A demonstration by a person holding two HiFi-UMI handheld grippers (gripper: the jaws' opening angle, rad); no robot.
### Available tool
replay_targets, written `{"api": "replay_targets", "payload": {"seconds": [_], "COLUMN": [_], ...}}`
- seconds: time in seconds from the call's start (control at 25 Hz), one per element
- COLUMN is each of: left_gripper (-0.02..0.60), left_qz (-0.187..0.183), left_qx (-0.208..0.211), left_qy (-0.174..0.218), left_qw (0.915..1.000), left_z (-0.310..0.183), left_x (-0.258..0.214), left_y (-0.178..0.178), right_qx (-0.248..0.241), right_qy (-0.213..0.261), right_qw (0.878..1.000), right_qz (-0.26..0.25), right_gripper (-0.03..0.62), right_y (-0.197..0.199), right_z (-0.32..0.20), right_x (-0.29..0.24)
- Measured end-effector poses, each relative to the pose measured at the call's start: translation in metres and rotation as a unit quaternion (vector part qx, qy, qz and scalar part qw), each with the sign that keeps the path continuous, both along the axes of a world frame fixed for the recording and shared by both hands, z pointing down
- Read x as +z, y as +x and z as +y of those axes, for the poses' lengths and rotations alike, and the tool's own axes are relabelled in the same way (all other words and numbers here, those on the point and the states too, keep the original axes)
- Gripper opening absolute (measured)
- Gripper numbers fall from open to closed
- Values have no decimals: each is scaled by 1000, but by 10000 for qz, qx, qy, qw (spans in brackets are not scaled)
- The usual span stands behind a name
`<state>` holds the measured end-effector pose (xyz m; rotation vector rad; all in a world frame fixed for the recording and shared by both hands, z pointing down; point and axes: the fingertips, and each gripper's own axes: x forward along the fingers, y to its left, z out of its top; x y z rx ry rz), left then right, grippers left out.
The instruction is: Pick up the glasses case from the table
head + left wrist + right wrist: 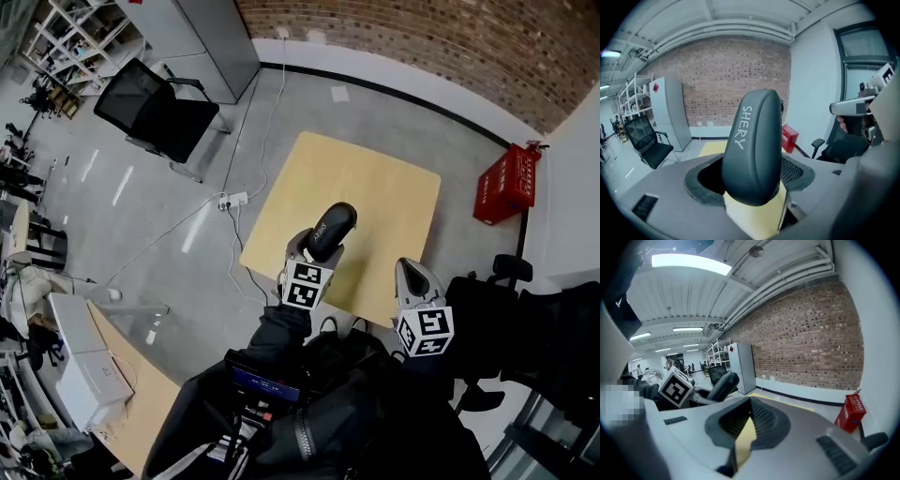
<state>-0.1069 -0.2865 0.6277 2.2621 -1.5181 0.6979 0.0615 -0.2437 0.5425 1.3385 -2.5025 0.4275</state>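
1. Your left gripper [317, 251] is clamped on the dark grey, oblong hard-shell glasses case [330, 228] lettered "SHERY". It sits mid-frame in the head view, over the pale square wooden table [375, 178].
2. In the left gripper view the case's lower end is buried between the jaws, so you cannot see how deep the grip goes.
3. Your right gripper [413, 278], at lower right, has its jaws drawn together on nothing. Only a thin sliver of tabletop shows through the slit.
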Motion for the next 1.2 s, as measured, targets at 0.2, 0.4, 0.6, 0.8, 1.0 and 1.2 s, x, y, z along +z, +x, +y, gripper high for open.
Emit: {"api": "replay_targets", "payload": {"seconds": [0.2,0.4,0.6,0.8,1.0,1.2], "left_gripper": [344,344,344,344,344,344], "left_qz": [168,346,475,578,690,773], "left_qx": [-194,-322,-487,-561,-592,-572], "left_qy": [603,1065,1425,1771,2094,2367], "left_qw": [9979,9932,9875,9809,9736,9668], "left_z": [1,6,9,13,18,20], "left_x": [-54,-96,-130,-158,-184,-206], "left_y": [-4,-5,-9,-13,-14,-12], "right_qx": [-18,36,114,115,42,30], "right_qy": [290,509,686,971,1228,1457], "right_qw": [9996,9987,9976,9951,9924,9892], "right_qz": [-74,-82,-74,-133,-120,-141], "right_gripper": [3,3,3,3,3,3], "right_y": [-8,-11,-10,-11,-14,-13], "right_z": [0,-3,-7,-7,-4,-4], "right_x": [-24,-41,-59,-81,-101,-118]}}
